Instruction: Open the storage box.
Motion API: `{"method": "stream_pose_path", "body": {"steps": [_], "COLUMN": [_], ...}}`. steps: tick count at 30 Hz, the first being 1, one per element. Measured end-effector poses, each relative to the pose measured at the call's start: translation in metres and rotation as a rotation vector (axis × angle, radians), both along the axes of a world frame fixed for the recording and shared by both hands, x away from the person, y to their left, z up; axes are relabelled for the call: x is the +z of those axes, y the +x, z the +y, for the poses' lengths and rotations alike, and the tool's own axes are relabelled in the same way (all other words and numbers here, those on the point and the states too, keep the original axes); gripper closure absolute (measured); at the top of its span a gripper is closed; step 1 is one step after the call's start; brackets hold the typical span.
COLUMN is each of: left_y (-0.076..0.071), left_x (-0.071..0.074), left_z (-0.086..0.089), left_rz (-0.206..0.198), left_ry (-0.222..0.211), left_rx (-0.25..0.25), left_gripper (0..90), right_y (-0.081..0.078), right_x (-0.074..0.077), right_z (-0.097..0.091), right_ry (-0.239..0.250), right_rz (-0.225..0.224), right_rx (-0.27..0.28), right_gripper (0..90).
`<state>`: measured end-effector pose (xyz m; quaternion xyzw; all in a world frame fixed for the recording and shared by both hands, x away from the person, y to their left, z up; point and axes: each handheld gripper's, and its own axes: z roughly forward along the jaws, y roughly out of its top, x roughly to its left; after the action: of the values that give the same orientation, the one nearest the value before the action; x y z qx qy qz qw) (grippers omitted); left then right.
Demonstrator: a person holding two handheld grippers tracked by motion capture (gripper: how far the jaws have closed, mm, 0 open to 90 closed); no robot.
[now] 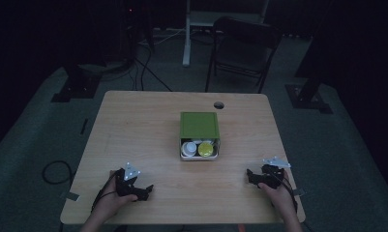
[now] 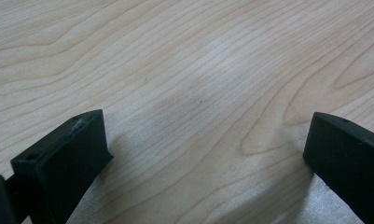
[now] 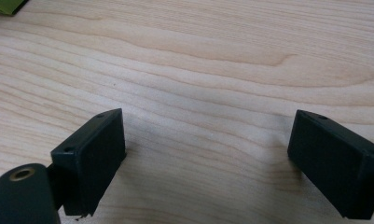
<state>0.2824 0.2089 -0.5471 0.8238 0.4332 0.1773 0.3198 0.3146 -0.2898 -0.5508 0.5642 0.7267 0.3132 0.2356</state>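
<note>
The left gripper (image 1: 144, 189) rests low on the table (image 1: 143, 130) near its front edge, jaws spread wide with bare wood between them. At the table's middle sits the green box (image 1: 199, 126), its lid slid back so two jars (image 1: 197, 149) show at the near end; its long axis runs front to back, the opening towards the person. The right gripper (image 1: 252, 176) also gapes wide, holding nothing. A good approach — likely steadying the box while the other gripper comes straight in from the open end.
</note>
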Motion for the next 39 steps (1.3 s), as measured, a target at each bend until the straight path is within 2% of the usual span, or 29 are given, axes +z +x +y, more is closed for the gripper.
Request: {"method": "stream_pose_path", "body": {"steps": [17, 20, 23, 27, 32, 37, 38, 39], "left_y": [0.0, 0.0, 0.0, 0.0, 0.0, 0.0, 0.0, 0.0], "left_x": [0.0, 0.0, 0.0, 0.0, 0.0, 0.0, 0.0, 0.0], "left_z": [0.001, 0.001, 0.001, 0.001, 0.001, 0.001, 0.001, 0.001], "left_rz": [-0.001, -0.002, -0.001, -0.001, -0.001, -0.001, -0.001, -0.001], "left_ry": [-0.002, -0.002, -0.002, -0.002, -0.003, -0.003, -0.002, -0.002], "left_rx": [-0.014, -0.015, -0.015, -0.015, -0.014, -0.015, -0.015, -0.015], "left_gripper": [0.2, 0.2, 0.2, 0.2, 0.2, 0.2, 0.2, 0.1], "right_y": [-0.003, -0.005, -0.009, -0.012, -0.012, -0.013, -0.013, -0.014], "right_x": [0.0, 0.0, 0.001, 0.005, 0.006, 0.011, 0.011, 0.013], "right_z": [0.001, 0.004, 0.014, 0.026, 0.039, 0.055, 0.055, 0.059], "right_ry": [-0.001, -0.005, -0.007, -0.059, -0.103, -0.146, -0.146, -0.19], "right_rz": [0.001, -0.003, -0.004, -0.005, -0.028, -0.089, -0.089, -0.112], "right_rx": [0.031, 0.052, 0.103, 0.156, 0.181, 0.206, 0.206, 0.206], "right_gripper": [10.9, 11.1, 14.0, 14.5, 14.5, 14.5, 14.5, 14.4]}}
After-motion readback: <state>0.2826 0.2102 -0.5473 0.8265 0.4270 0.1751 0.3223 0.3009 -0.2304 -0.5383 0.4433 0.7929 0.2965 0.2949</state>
